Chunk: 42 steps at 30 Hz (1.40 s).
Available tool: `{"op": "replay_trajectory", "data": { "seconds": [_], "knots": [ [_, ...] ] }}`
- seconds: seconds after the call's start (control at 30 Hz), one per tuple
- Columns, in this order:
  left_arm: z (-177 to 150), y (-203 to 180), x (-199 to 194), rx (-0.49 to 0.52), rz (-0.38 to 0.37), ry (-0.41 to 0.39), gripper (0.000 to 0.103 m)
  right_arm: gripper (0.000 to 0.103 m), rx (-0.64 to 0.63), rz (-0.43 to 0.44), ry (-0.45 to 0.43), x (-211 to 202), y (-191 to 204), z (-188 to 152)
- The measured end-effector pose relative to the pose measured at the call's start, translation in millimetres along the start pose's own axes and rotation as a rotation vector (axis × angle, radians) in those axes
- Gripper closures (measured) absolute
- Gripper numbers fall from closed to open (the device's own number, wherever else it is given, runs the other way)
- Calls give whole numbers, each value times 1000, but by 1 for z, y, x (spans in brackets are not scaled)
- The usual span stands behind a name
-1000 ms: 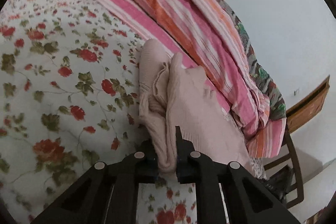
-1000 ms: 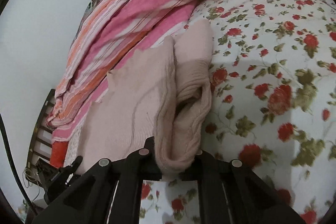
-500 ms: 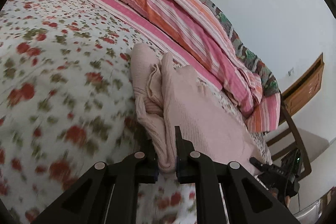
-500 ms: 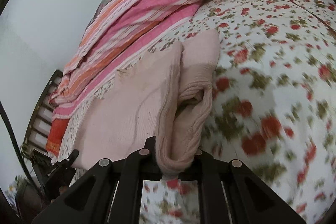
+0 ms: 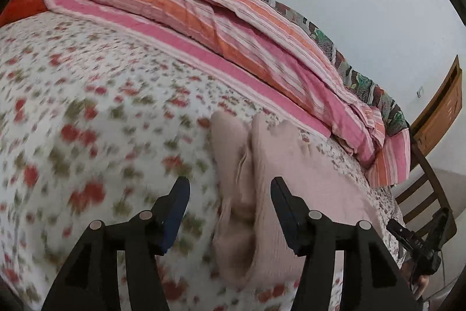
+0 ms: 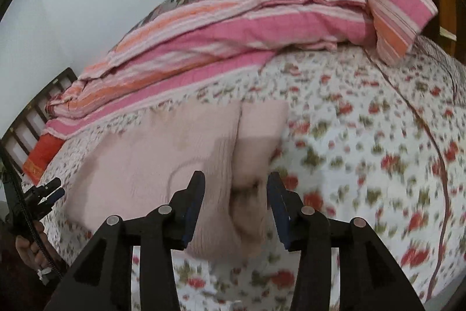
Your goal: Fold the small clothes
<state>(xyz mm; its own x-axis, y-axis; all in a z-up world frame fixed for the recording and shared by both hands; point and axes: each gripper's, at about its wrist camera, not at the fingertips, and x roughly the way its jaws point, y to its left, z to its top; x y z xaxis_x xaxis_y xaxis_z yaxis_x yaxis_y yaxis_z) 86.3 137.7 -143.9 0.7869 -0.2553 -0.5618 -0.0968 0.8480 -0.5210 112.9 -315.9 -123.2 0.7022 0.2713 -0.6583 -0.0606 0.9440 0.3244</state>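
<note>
A pale pink knitted garment [image 5: 279,194] lies folded on the floral bedsheet [image 5: 87,112], with a rolled fold along one side. My left gripper [image 5: 228,191] is open, its jaws apart on either side of the garment's near edge, not holding it. In the right wrist view the same garment [image 6: 180,153] lies flat on the sheet [image 6: 364,142]. My right gripper [image 6: 234,185] is open too, jaws straddling the folded edge, empty.
A pink and orange striped blanket [image 5: 221,19] is bunched along the far side of the bed, also in the right wrist view [image 6: 247,25]. A wooden chair [image 5: 422,182] stands past the bed's end. The other hand-held gripper shows at the frame edges [image 5: 419,241] [image 6: 40,194].
Both grippers were shut on the garment's folded edge; now both have opened and let it go. Both have pulled back and risen, so more of the bed shows.
</note>
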Motion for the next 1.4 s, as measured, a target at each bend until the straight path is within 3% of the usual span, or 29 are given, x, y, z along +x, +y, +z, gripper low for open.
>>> {"op": "replay_trajectory", "data": {
  "seconds": [0.1,0.3,0.4,0.57,0.63,0.67,0.7,0.8,0.87,0.93,1.0,1.07,1.23,1.27,1.3,1.4],
  "knots": [
    [21,-9,16,6,-47,27,48,59,-7,-8,-9,16,8,22],
    [49,-57,60,183,-36,72,49,60,-64,-66,66,78,23,56],
    [55,-69,84,229,19,98,51,62,-49,-97,129,107,20,64],
    [54,-64,126,210,111,201,75,63,-35,-87,219,139,18,63],
    [53,-58,137,187,112,213,95,74,-65,-117,246,151,20,61],
    [54,-56,139,182,105,215,96,94,-81,-128,238,152,23,62],
    [56,-54,139,174,75,205,96,97,-86,-117,223,151,23,63],
    [65,-56,123,178,5,115,96,98,-52,-26,116,130,19,72],
    [69,-62,119,216,7,84,96,98,-37,-7,85,125,14,77],
    [69,-62,133,245,82,121,96,98,-40,-60,133,140,10,77],
    [63,-52,149,203,97,180,96,98,-36,-118,224,163,4,68],
    [59,-45,155,177,107,201,93,98,-49,-124,226,166,5,65],
    [59,-41,150,176,95,210,88,84,-129,-145,172,141,34,78],
    [60,-40,146,182,97,204,88,76,-154,-142,156,137,42,81],
    [61,-41,142,184,98,190,85,67,-182,-140,138,133,53,83],
    [61,-33,126,154,64,144,70,62,-241,-102,124,133,96,83]
  ]
}}
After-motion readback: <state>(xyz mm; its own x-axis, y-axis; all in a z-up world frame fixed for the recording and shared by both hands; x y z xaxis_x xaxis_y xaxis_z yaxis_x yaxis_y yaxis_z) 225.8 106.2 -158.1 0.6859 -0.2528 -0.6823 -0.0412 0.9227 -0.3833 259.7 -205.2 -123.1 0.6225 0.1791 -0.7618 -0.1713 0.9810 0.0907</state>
